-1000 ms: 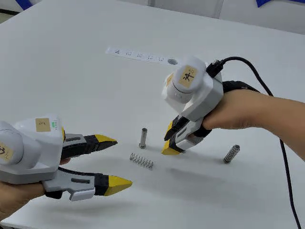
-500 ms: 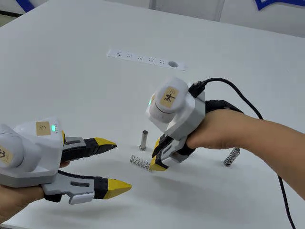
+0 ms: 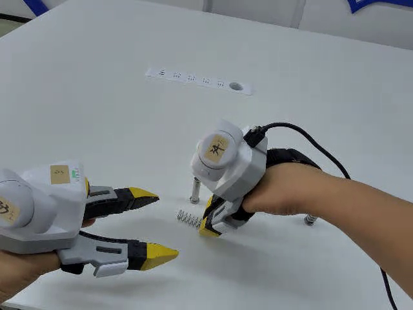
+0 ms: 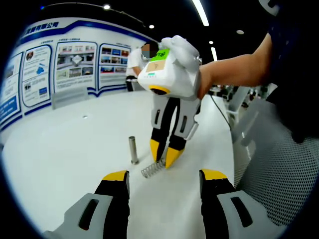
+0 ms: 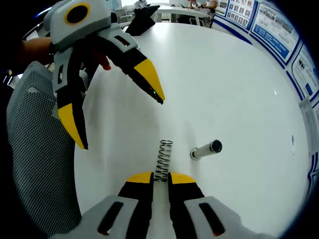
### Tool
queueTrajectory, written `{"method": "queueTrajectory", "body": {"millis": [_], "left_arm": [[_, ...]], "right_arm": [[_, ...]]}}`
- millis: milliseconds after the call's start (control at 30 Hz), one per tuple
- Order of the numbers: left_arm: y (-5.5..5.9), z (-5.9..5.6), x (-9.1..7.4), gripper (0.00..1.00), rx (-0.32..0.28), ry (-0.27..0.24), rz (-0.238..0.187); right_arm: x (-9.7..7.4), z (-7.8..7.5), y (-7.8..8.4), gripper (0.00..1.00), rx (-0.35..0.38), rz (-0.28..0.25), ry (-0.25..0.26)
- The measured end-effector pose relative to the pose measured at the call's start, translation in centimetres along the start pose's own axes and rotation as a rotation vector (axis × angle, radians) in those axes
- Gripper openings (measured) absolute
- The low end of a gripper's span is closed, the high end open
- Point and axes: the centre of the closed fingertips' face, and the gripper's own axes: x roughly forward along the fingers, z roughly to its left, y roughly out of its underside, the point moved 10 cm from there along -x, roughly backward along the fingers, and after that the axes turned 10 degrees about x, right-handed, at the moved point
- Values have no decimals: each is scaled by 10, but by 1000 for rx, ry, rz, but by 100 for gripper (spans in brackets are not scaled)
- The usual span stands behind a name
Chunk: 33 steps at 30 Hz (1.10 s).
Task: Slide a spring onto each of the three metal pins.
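Observation:
A small coil spring lies flat on the white table just in front of an upright metal pin. My right gripper points down at the spring's right end. In the right gripper view the jaws are drawn in on the near end of the spring, with the pin just to its right. My left gripper hovers open at the lower left, its jaws empty and aimed at the spring and pin. A second spring peeks out behind the right forearm.
A white power strip lies further back on the table. A black cable runs from the right gripper over the arm. The table's near edge is at the lower left, below the left gripper.
The right gripper has moved left and down from beside the pin to the loose spring, and its jaws now sit on the spring's end. The left gripper has stayed put.

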Motion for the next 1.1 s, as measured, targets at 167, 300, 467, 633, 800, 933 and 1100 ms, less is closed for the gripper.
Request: {"method": "queueTrajectory", "body": {"millis": [167,300,467,633,800,933,1100], "left_arm": [[0,0,0,58,-1,-2,2],[1,0,0,58,0,-1,4],[1,-2,1,57,3,6,10],[-1,-4,6,56,13,29,15],[-6,-6,12,55,32,54,14],[-7,-8,16,52,47,78,15],[-10,-12,20,42,69,112,11]], "right_arm": [[-2,0,-1,12,-5,-4,-4],[-2,0,0,12,-10,-3,-4],[-9,3,1,11,-24,0,-10],[-21,7,2,11,-49,-3,-21],[-37,15,2,11,-86,-12,-55],[-45,22,4,11,-126,-4,-68],[-49,31,4,11,-157,-5,-82]]}}
